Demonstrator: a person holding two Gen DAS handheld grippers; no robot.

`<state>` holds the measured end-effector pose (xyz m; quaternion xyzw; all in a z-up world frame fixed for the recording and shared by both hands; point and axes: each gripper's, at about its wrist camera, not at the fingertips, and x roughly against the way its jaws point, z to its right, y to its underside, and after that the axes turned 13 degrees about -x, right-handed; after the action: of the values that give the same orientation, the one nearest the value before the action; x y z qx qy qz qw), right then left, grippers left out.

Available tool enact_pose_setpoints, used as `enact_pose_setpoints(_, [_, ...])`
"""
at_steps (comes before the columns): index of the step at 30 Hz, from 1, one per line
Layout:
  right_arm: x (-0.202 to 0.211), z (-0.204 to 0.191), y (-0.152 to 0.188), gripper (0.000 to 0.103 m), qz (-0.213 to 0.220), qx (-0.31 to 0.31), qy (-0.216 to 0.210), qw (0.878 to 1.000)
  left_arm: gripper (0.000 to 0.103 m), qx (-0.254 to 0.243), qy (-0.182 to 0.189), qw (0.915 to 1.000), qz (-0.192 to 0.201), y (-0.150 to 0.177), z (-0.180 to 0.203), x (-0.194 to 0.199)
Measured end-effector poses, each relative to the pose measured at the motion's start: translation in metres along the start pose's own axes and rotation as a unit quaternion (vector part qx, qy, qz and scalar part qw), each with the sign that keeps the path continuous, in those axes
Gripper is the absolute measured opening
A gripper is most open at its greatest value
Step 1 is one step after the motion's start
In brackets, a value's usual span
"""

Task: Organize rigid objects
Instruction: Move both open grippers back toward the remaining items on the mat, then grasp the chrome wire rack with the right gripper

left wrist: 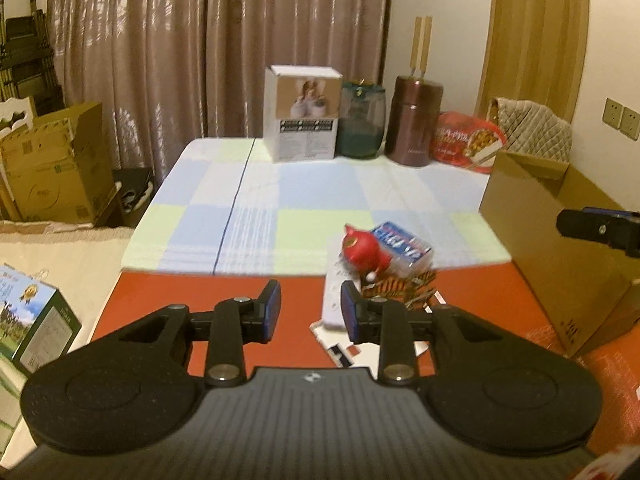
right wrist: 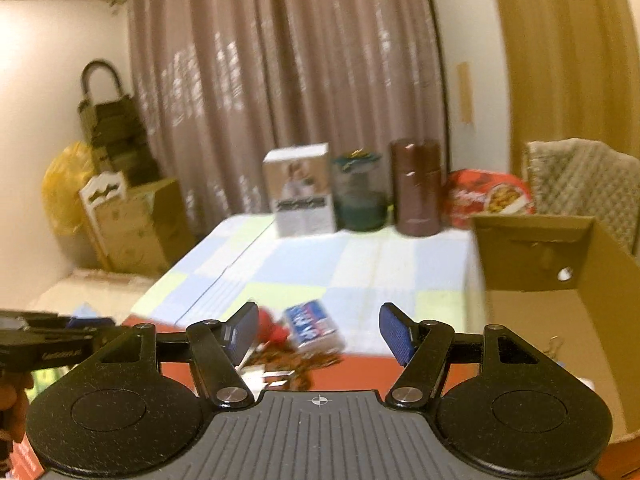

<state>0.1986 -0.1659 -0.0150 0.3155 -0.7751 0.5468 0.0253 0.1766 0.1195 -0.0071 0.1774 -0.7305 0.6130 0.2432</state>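
At the tabletop's (left wrist: 248,200) far edge, left to right: carton (left wrist: 302,114), jar (left wrist: 361,120), canister (left wrist: 414,120). Nearer, toy figure (left wrist: 362,254) left of, touching packet (left wrist: 404,246). Cardboard box (left wrist: 560,248) at right.

Checked cloth (left wrist: 280,200) lies bare between toy pile (left wrist: 376,264) and far containers (left wrist: 360,120).

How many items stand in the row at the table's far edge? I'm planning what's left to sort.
4: white box leftmost, green jar, brown canister, red package rightmost. More may hide behind them.
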Motion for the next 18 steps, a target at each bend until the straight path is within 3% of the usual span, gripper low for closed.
enact_pose_setpoints(4, [-0.015, -0.010, 0.015, 0.067, -0.026, 0.016, -0.003, 1.000, 0.031, 0.001, -0.004, 0.9998, -0.019, 0.016, -0.008, -0.003])
enact_pose_setpoints(8, [-0.033, -0.015, 0.022, 0.087, -0.054, 0.026, 0.002, 0.998, 0.036, 0.009, -0.005, 0.9993, -0.035, 0.026, -0.017, -0.008])
enact_pose_setpoints(10, [-0.040, -0.019, 0.026, 0.089, -0.063, 0.037, 0.004, 0.997, 0.039, 0.016, -0.004, 0.9990, -0.040, 0.027, -0.020, -0.011])
enact_pose_setpoints(14, [-0.059, -0.025, 0.039, 0.092, -0.089, 0.056, 0.003, 0.994, 0.059, 0.021, -0.009, 0.9990, -0.040, 0.026, -0.025, -0.018])
enact_pose_setpoints(18, [-0.080, -0.027, 0.058, 0.094, -0.119, 0.068, 0.002, 0.991, 0.064, 0.030, -0.008, 0.9981, -0.053, 0.026, -0.028, -0.031])
